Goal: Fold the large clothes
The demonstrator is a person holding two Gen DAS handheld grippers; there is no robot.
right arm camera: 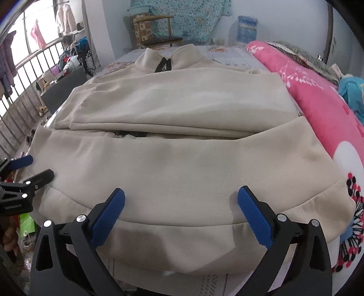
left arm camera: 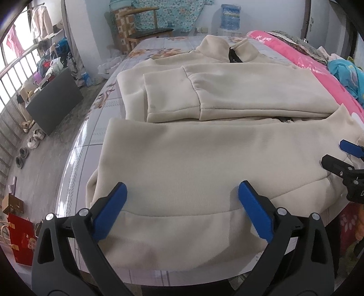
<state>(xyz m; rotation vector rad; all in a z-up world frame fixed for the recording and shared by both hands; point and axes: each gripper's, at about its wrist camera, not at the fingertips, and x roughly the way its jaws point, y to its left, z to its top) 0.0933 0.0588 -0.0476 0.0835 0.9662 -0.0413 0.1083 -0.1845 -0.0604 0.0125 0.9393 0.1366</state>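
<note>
A large cream fleece jacket (left arm camera: 204, 145) lies flat on the bed, collar at the far end, both sleeves folded across its chest, and the hem half folded up toward the middle. My left gripper (left arm camera: 183, 189) stands open above the near folded edge, left part, nothing between its blue pads. In the right wrist view the same jacket (right arm camera: 182, 159) fills the frame, and my right gripper (right arm camera: 182, 193) stands open over the near edge, right part, also holding nothing. Each gripper shows at the edge of the other's view: the right gripper (left arm camera: 341, 157) and the left gripper (right arm camera: 38, 168).
A pink flowered quilt (left arm camera: 318, 75) runs along the bed's right side with blue cloth (left arm camera: 348, 75) on it. A wooden chair (left arm camera: 141, 25) and a water jug (left arm camera: 229, 16) stand beyond the bed. To the left on the floor are shoes (left arm camera: 31, 139), a dark panel (left arm camera: 54, 100) and a railing.
</note>
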